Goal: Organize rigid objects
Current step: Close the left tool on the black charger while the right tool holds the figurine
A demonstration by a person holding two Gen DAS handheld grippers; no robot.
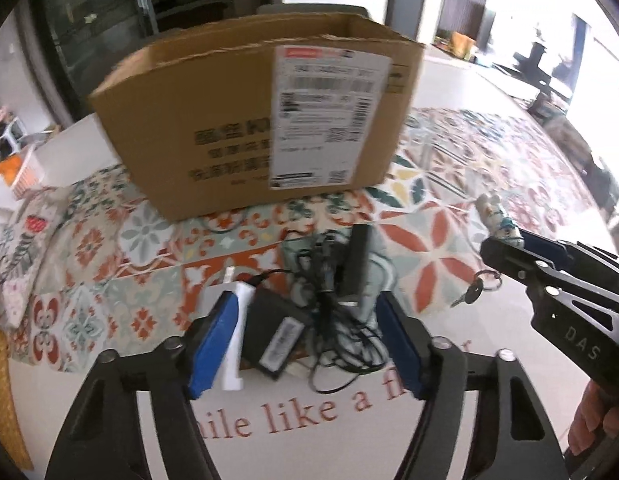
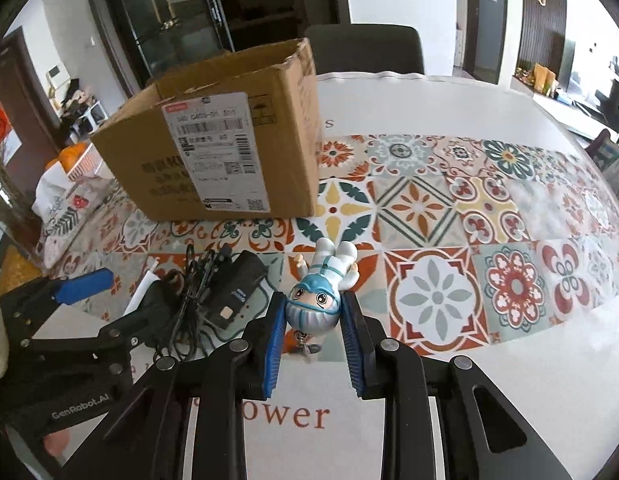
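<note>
So here's where we're at: our right gripper (image 2: 315, 344) is clamped on the figurine (image 2: 323, 292), blue pads squeezing its round head from both sides, body and legs sticking out toward 12 o'clock and a little keyring dangling under it. In the left wrist view the toy (image 1: 499, 220) looks lifted clear of the table (image 1: 449, 340), out at 3 o'clock from the cable pile. The box (image 2: 229, 152) sits at 11 o'clock from the right gripper, top open, so we reckon that's the drop spot. The head is round and slick-looking, so we'd keep the squeeze steady and not tilt much, since it could pivot between the pads. Go up before going across, because that near wall is tall and the hanging key (image 1: 469, 298) could catch the rim. Let go only once the toy is properly over the opening. Meanwhile our left gripper (image 1: 305, 344) is spread wide around the black adapter (image 1: 275, 334) and its cable tangle (image 1: 341, 320), with a white plastic piece (image 1: 237, 336) right against the left pad, nothing gripped yet. We'd hold it back so the two arms don't cross near the box.
</note>
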